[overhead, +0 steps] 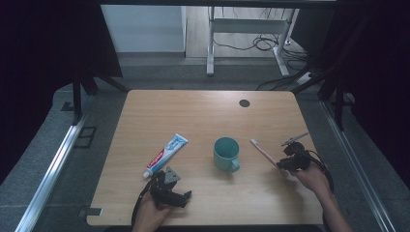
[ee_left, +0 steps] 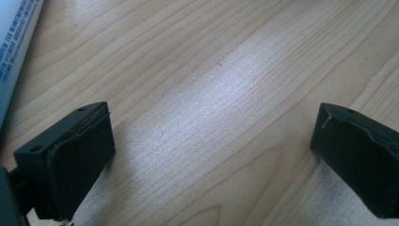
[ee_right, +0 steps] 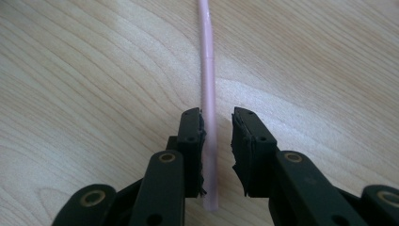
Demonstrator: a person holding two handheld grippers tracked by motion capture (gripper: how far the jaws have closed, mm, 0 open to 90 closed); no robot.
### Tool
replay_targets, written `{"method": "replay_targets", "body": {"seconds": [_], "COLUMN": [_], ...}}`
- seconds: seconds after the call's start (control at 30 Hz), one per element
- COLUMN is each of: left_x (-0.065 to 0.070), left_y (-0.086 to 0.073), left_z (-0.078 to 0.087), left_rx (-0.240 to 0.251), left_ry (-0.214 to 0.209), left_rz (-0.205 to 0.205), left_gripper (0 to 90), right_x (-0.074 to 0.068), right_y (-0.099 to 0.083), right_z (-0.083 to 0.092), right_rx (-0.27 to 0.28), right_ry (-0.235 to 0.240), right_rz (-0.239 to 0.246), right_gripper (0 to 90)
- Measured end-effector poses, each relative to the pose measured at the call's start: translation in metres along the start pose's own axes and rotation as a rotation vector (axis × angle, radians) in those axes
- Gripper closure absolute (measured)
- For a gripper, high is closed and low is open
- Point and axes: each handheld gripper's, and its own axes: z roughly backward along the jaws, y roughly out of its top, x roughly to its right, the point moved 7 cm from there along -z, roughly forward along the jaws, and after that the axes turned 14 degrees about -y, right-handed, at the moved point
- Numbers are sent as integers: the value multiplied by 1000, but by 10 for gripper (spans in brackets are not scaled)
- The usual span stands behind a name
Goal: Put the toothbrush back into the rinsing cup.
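Right of the mug (overhead: 226, 153), the right gripper (ee_right: 216, 136) narrowly straddles the toothbrush (ee_right: 208, 94), one jaw touching; the left gripper (ee_left: 211, 155) gapes wide.

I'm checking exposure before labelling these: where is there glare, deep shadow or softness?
High view: dark curtains either side nearly black, the table evenly lit, the toothpaste tube print soft. Left gripper view: a bright sheen band runs diagonally across the wood between the open jaws. Right gripper view: mild glare beside the pink toothbrush handle, which blurs toward the top.
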Motion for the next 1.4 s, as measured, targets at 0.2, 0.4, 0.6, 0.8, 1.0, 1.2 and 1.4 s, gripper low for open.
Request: {"method": "replay_targets", "body": {"seconds": [0.2, 0.4, 0.6, 0.8, 1.0, 1.2, 1.4], "left_x": [0, 0, 0, 0, 0, 0, 0], "left_y": [0, 0, 0, 0, 0, 0, 0], "left_z": [0, 0, 0, 0, 0, 0, 0], "left_rx": [0, -1, -1, -1, -1, -1, -1], "left_ry": [0, 0, 0, 0, 0, 0, 0], "left_rz": [0, -1, -1, -1, -1, -1, -1], "left_gripper": [0, 0, 0, 0, 0, 0, 0], "right_x": [-5, -7, -9, -9, -9, -8, -9], "right_y": [12, 23, 32, 36, 38, 40, 42], "right_z": [-4, -10, -14, -20, -26, -28, -28], "right_rx": [-86, -155, -217, -278, -319, -339, -366], "right_ry": [-4, -25, -33, -31, -31, -36, -40], "right_rz": [61, 112, 147, 168, 173, 178, 172], "right_gripper": [731, 736, 744, 744, 751, 817, 833]}}
